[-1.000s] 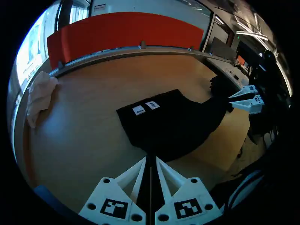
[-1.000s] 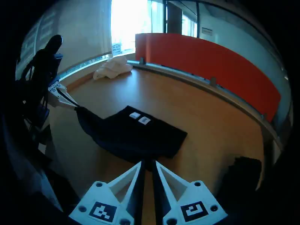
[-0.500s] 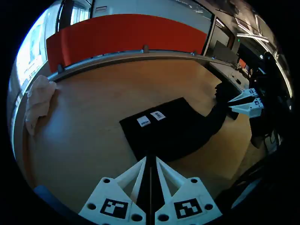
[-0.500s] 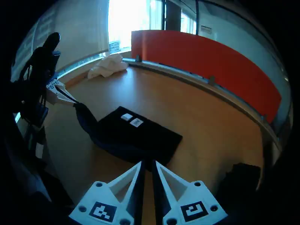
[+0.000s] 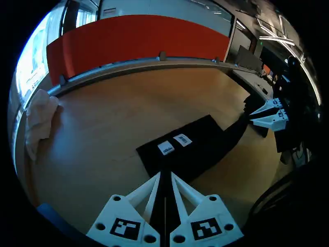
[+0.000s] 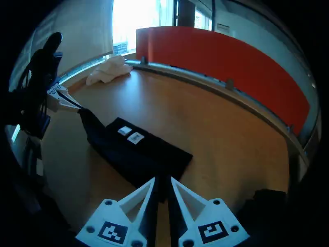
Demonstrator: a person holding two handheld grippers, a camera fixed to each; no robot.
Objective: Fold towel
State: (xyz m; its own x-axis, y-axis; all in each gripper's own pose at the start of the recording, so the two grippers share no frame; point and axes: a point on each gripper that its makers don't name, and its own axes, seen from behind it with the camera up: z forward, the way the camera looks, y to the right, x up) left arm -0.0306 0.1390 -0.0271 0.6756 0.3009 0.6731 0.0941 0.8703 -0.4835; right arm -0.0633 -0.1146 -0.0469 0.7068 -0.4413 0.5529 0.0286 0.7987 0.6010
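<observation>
While its near corners are pinched by the closed left gripper (image 5: 165,175) and right gripper (image 6: 163,181), the black towel (image 5: 197,142) is drawn farther from the red screen (image 5: 135,37) than before, its long axis stretched roughly parallel to that screen.

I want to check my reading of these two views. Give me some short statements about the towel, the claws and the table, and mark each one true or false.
1. A dark towel lies partly on the wooden table. True.
2. The towel bears three white labels. False: two white labels lie side by side on it.
3. Both claws are open and clear of the towel. False: the left claw and the right claw are each shut on a part of its edge.
4. A pale crumpled cloth lies at the table's far edge, by the window. True.
5. The partition behind the table is blue. False: it is a red partition.
</observation>
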